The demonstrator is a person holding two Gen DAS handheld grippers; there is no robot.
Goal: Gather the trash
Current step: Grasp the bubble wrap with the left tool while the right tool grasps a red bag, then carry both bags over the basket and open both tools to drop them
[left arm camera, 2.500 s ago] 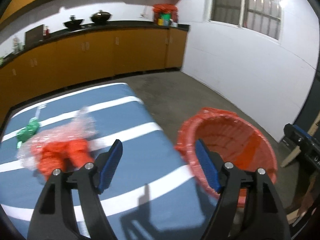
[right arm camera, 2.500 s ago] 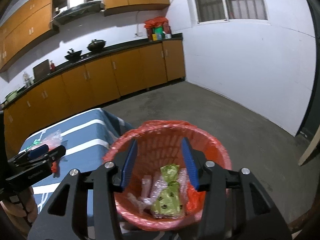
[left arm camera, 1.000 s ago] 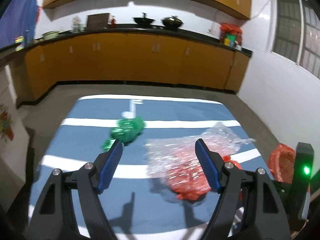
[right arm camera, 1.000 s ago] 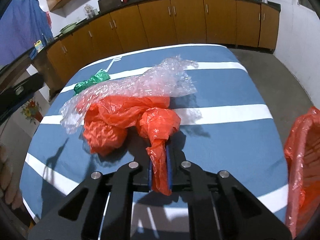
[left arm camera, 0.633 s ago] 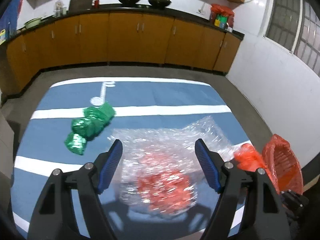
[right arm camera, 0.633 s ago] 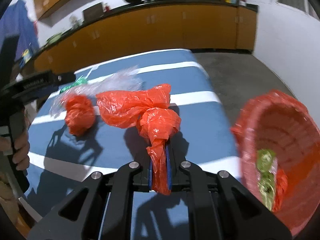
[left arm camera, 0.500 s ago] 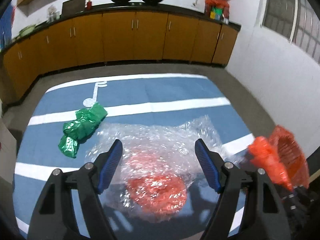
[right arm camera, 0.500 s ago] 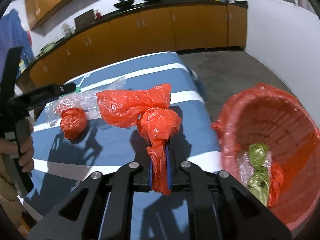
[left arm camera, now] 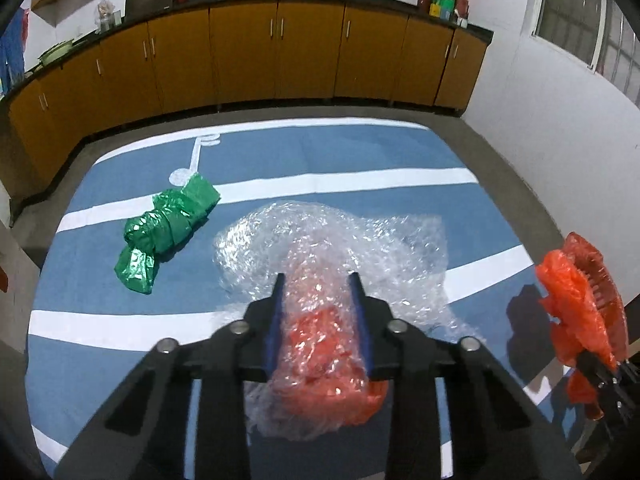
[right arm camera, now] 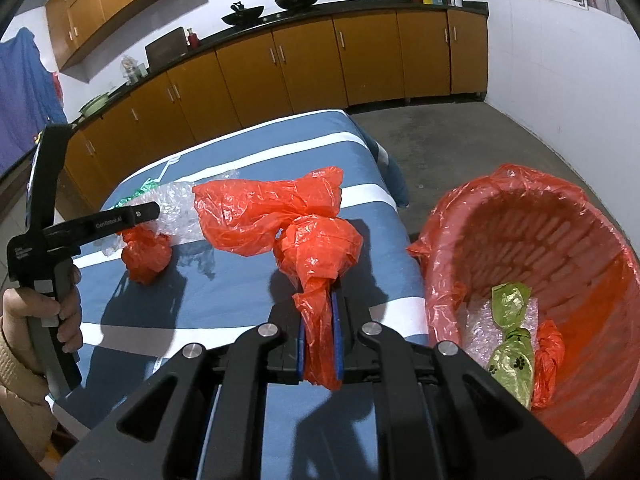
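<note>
My left gripper point(left arm camera: 319, 292) is shut on a wad of clear bubble wrap point(left arm camera: 340, 248) wrapped around a small red plastic ball point(left arm camera: 324, 360), on the blue striped table point(left arm camera: 360, 152). My right gripper point(right arm camera: 319, 312) is shut on the tail of an orange plastic bag point(right arm camera: 280, 212) and holds it above the table's right edge, next to the red lined trash basket point(right arm camera: 440, 232). The left gripper point(right arm camera: 132, 214) with the bubble wrap point(right arm camera: 176, 208) also shows in the right wrist view. A knotted green plastic bag point(left arm camera: 168, 228) lies on the table to the left.
The basket holds a green-yellow wrapper point(right arm camera: 510, 336), bubble wrap and a red scrap. Orange cabinets point(left arm camera: 280, 52) with a dark counter line the far wall. A white wall point(left arm camera: 560, 100) stands to the right. The floor is bare concrete point(right arm camera: 460, 136).
My left gripper has closed on the bubble wrap and red ball. My right gripper has carried the orange bag rightward, closer to the basket.
</note>
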